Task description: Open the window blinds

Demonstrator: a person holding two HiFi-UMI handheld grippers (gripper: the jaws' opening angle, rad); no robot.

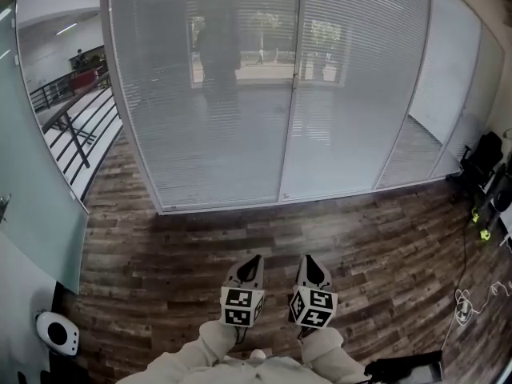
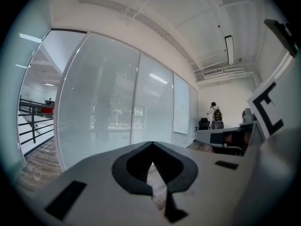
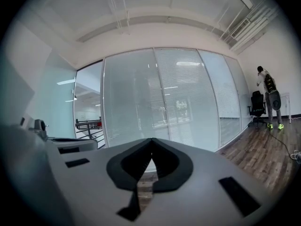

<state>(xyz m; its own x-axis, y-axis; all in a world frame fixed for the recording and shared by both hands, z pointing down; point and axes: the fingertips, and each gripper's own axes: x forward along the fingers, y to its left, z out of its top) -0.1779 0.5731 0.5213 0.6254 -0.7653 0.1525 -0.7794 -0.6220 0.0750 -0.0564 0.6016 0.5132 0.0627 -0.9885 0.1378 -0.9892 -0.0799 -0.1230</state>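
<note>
White window blinds (image 1: 232, 94) hang with their slats down behind a tall glass wall across the far side of the wooden floor. They also fill the middle of the left gripper view (image 2: 103, 112) and the right gripper view (image 3: 174, 98). Low in the head view my left gripper (image 1: 254, 260) and right gripper (image 1: 308, 262) are held side by side, pointing at the glass from well back. Both are shut with nothing between the jaws; the tips meet in the left gripper's (image 2: 151, 145) own view and in the right gripper's (image 3: 151, 140) own view.
A frosted glass panel (image 1: 32, 190) and a black railing (image 1: 76, 126) lie to the left. A black chair (image 1: 484, 162) and a floor cable (image 1: 468, 294) are at the right. A person (image 3: 270, 95) stands by the far right wall beside an office chair (image 3: 257, 108).
</note>
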